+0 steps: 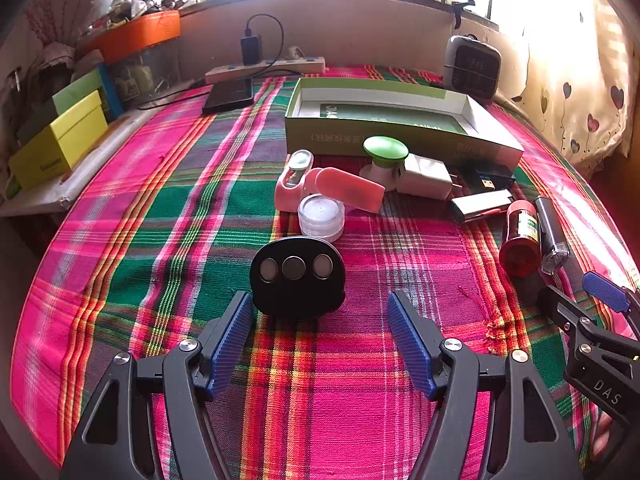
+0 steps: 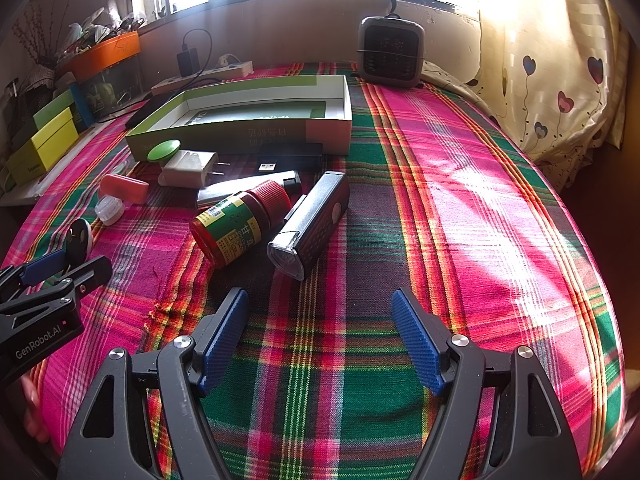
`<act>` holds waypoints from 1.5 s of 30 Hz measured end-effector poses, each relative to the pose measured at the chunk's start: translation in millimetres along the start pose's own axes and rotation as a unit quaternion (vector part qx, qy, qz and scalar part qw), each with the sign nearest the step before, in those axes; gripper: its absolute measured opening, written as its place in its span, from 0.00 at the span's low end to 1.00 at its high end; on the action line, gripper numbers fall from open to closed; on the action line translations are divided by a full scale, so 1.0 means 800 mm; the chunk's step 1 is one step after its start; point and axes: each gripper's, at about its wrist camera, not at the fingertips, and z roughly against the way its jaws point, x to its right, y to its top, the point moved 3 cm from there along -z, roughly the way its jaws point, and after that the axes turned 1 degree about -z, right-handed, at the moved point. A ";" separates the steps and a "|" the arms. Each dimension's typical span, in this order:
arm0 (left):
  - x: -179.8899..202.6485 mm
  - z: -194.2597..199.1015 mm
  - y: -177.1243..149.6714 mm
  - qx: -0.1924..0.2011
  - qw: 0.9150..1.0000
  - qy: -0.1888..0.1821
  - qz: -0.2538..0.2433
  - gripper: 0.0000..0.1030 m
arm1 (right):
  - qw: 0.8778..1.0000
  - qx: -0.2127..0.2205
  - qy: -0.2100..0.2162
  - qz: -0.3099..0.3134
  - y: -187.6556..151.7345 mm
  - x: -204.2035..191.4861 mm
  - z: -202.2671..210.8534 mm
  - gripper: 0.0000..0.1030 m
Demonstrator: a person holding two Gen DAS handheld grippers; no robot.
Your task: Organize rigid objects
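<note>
A black oval device with three round buttons stands just ahead of my open left gripper, nearer its left finger. Behind it lie a clear round container, a pink case, a green-topped white piece and a white charger. An open green box sits farther back. In the right wrist view, a red bottle and a black flashlight lie on their sides just ahead of my open right gripper. Both grippers hold nothing.
Plaid cloth covers the table. Yellow and green boxes and an orange tray line the left side. A power strip, a black phone and a small grey heater stand at the back. A curtain hangs right.
</note>
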 end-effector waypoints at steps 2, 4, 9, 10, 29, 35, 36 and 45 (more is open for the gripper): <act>0.000 0.000 0.000 0.000 1.000 0.000 0.000 0.67 | 1.000 0.000 0.000 0.000 0.000 0.000 0.000 0.72; 0.000 0.000 0.000 0.000 1.000 0.000 0.000 0.67 | 1.000 0.000 0.000 0.000 0.000 0.000 0.000 0.72; 0.000 0.000 0.000 0.000 1.000 0.000 0.000 0.67 | 1.000 0.000 0.000 0.000 0.000 0.000 0.000 0.72; 0.000 0.000 0.000 0.000 1.000 0.000 0.000 0.67 | 1.000 0.000 0.000 0.000 0.000 0.000 0.000 0.72; 0.001 0.001 0.000 0.001 1.000 0.000 0.000 0.67 | 1.000 0.000 0.000 0.000 -0.001 0.000 0.001 0.72; 0.001 0.004 0.000 -0.002 1.000 -0.018 -0.012 0.67 | 1.000 0.000 0.004 0.002 0.000 0.000 0.002 0.72; -0.002 0.005 0.001 -0.003 1.000 -0.027 -0.012 0.67 | 1.000 0.000 0.010 0.000 0.000 0.002 0.003 0.72; -0.031 0.017 0.005 0.001 0.997 -0.077 0.019 0.67 | 0.998 0.006 0.049 -0.043 0.015 0.020 0.010 0.72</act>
